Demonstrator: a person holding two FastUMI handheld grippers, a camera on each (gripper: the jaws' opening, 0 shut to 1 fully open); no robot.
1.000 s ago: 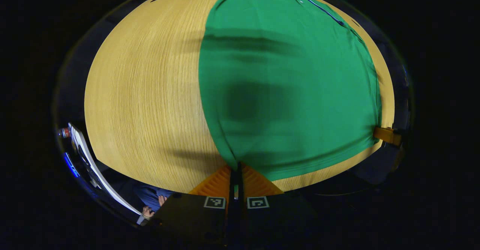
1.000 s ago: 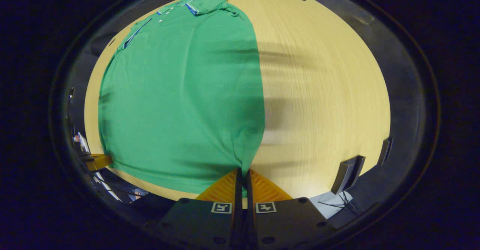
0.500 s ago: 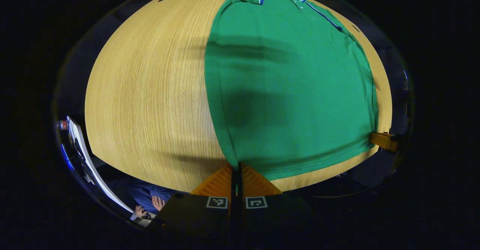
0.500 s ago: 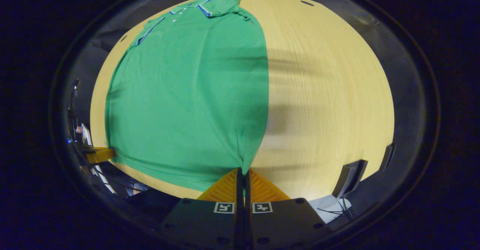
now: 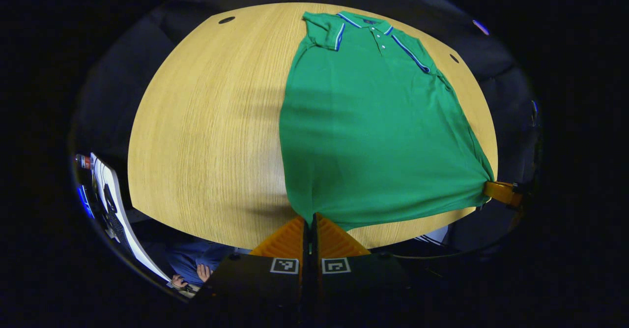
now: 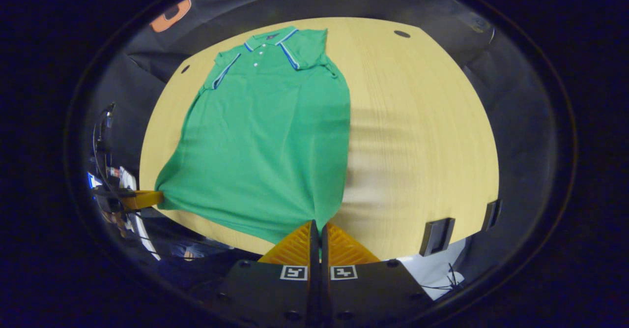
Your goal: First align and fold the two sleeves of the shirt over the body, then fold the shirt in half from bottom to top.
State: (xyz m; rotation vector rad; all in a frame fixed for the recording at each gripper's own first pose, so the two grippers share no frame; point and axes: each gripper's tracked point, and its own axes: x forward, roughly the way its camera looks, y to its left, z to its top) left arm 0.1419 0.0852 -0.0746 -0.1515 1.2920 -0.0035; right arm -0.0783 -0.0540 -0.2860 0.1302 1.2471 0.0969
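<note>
Shirt [image 5: 373, 126] lies flat on the worktop [image 5: 206, 131], collar at the far end, sleeves already tucked over the body. Its near hem is pinched at both corners: the left claw [image 5: 311, 220] is clamped on one, the right claw [image 6: 317, 225] on the other. Soft and light, I'd say, so the cloth will sag between the grips and needs even tension. Two dark blocks [image 6: 435, 236] stand on the edge to the right claw's right, clear of the fold path.

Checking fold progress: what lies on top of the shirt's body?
Both sleeves lie folded over the shirt near its collar. What they cover cannot be seen.
</note>
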